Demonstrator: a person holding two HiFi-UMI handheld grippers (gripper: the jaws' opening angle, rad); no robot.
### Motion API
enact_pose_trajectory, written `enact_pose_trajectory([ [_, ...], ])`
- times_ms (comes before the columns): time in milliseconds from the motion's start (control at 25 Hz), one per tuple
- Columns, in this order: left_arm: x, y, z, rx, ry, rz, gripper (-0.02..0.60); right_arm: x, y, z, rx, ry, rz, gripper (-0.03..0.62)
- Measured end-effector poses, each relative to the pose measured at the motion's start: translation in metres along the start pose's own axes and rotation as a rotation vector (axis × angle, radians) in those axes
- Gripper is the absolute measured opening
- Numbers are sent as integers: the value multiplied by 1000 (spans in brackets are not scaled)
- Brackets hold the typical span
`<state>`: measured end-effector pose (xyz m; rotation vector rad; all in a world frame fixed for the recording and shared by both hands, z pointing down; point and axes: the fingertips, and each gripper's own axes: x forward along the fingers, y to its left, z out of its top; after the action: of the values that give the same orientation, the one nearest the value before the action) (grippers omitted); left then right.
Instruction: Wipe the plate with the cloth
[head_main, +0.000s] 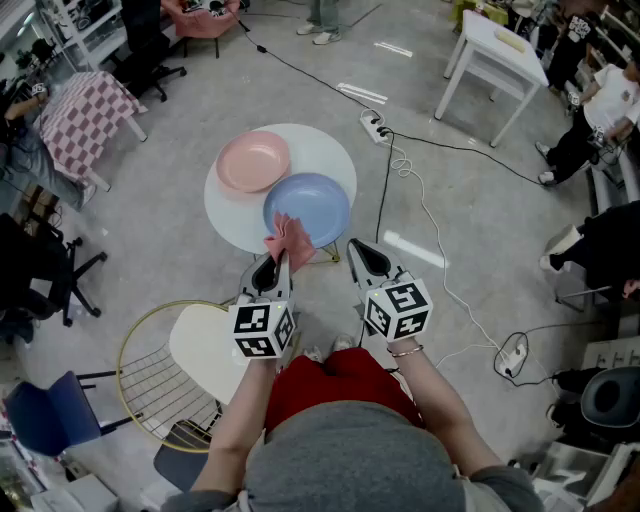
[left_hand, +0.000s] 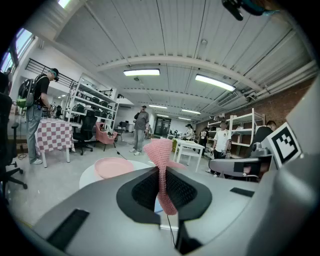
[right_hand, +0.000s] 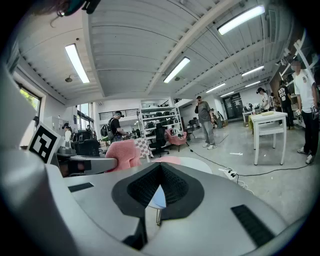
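A blue plate (head_main: 309, 207) and a pink plate (head_main: 253, 160) lie side by side on a small round white table (head_main: 330, 152). My left gripper (head_main: 273, 262) is shut on a pink cloth (head_main: 289, 240), which stands up between its jaws over the blue plate's near edge. In the left gripper view the pink cloth (left_hand: 163, 172) rises from the closed jaws, with the pink plate (left_hand: 114, 167) behind it. My right gripper (head_main: 359, 254) is shut and holds nothing, just right of the blue plate. The right gripper view shows a sliver of the blue plate (right_hand: 158, 197) between the jaws.
A round wire basket with a white seat (head_main: 182, 366) stands at my lower left. A power strip (head_main: 376, 127) and black cables lie on the floor right of the table. A white table (head_main: 494, 59) is far right, a checkered table (head_main: 80, 118) far left. People stand around.
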<state>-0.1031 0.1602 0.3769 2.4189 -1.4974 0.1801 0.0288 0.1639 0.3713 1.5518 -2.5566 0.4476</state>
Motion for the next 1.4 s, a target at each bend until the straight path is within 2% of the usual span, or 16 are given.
enact_pose_trajectory([
  [280, 6, -6, 4, 18, 1, 0, 29, -1, -7, -1, 23, -3, -2, 28],
  [480, 14, -6, 0, 16, 14, 9, 29, -1, -14, -5, 47, 1, 27, 29],
  [960, 43, -11, 8, 13, 3, 81, 29, -3, -61, 2, 62, 1, 33, 29],
  [1200, 58, -5, 6, 37, 42, 95, 29, 11, -72, 0, 82, 14, 51, 29],
  [1400, 83, 14, 8, 26, 56, 102, 29, 39, -84, 2, 93, 35, 42, 29],
])
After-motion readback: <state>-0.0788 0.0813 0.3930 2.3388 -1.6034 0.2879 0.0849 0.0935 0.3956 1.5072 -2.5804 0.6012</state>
